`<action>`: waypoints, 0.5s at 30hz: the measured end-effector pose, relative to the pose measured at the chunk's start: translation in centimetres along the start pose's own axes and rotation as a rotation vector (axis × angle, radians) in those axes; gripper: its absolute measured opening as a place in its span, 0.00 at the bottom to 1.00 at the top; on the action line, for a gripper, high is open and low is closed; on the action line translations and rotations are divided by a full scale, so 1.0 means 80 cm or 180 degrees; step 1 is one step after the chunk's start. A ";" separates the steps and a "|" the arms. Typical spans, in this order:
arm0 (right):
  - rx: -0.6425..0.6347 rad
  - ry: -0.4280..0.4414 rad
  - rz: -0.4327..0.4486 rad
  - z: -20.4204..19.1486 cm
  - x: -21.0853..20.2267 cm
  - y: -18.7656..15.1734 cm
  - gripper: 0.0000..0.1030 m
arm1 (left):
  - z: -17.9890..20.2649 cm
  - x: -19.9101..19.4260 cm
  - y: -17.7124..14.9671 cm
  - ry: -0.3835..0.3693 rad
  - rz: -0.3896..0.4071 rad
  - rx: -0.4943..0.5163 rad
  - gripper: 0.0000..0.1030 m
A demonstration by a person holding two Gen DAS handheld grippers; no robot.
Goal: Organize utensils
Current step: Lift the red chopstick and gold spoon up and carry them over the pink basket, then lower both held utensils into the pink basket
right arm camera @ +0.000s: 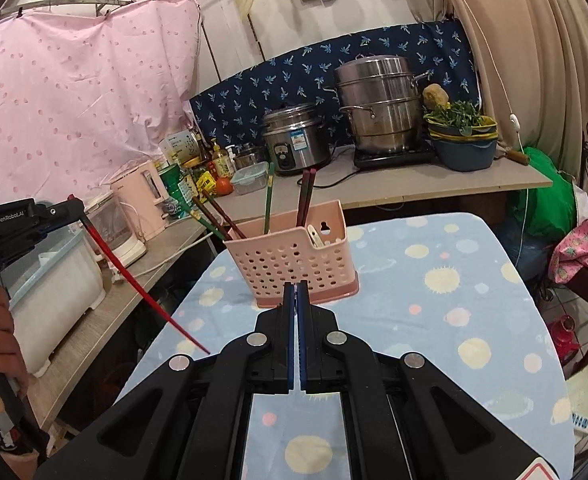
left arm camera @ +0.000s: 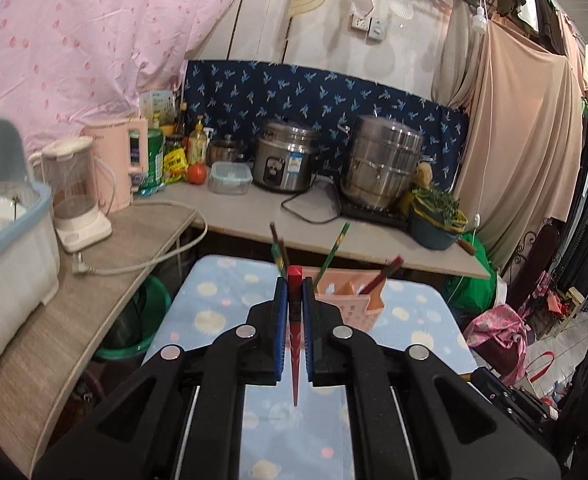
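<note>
A pink perforated utensil holder [right arm camera: 294,258] stands on the table with the blue dotted cloth [right arm camera: 434,300]. Several green and dark red chopsticks [right arm camera: 268,200] stand in it. My left gripper [left arm camera: 294,286] is shut on a red chopstick [left arm camera: 295,332], held upright with its thin tip pointing down, above the near side of the table and just short of the holder [left arm camera: 348,300]. In the right wrist view the left gripper [right arm camera: 73,204] shows at the left with the red chopstick [right arm camera: 141,284] slanting down. My right gripper [right arm camera: 296,288] is shut and empty, just in front of the holder.
A counter [right arm camera: 414,188] behind the table carries a rice cooker [right arm camera: 296,142], a steel steamer pot [right arm camera: 378,104], a blue bowl of greens [right arm camera: 464,148], bottles and a pink kettle [right arm camera: 143,196]. A white storage box [right arm camera: 53,288] and blender stand on the left shelf.
</note>
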State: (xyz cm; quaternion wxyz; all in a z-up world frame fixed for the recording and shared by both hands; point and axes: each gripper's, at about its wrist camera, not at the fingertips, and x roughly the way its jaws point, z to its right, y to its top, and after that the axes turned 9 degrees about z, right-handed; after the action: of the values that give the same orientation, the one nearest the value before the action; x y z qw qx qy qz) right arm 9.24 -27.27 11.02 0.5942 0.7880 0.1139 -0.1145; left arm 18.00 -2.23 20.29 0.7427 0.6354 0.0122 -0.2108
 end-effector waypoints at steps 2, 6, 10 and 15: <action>-0.0018 0.0002 0.0055 0.001 0.011 0.020 0.02 | 0.007 0.007 0.023 -0.0008 0.0110 0.0010 0.07; -0.0070 -0.0008 0.0144 0.000 0.040 0.059 0.02 | 0.019 0.019 0.063 -0.0032 0.0329 0.0008 0.07; -0.0058 -0.0002 0.0123 0.001 0.079 0.089 0.02 | 0.030 0.040 0.097 -0.0034 0.0533 0.0026 0.07; -0.0110 0.0002 0.0072 -0.007 0.128 0.113 0.02 | 0.042 0.077 0.124 0.0018 0.0683 0.0060 0.07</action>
State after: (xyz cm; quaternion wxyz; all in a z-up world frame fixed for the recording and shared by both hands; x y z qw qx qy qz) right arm 21.81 -28.68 16.19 0.6089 0.7788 0.1072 -0.1055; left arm 26.03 -6.23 28.47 0.7549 0.6407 -0.0559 -0.1284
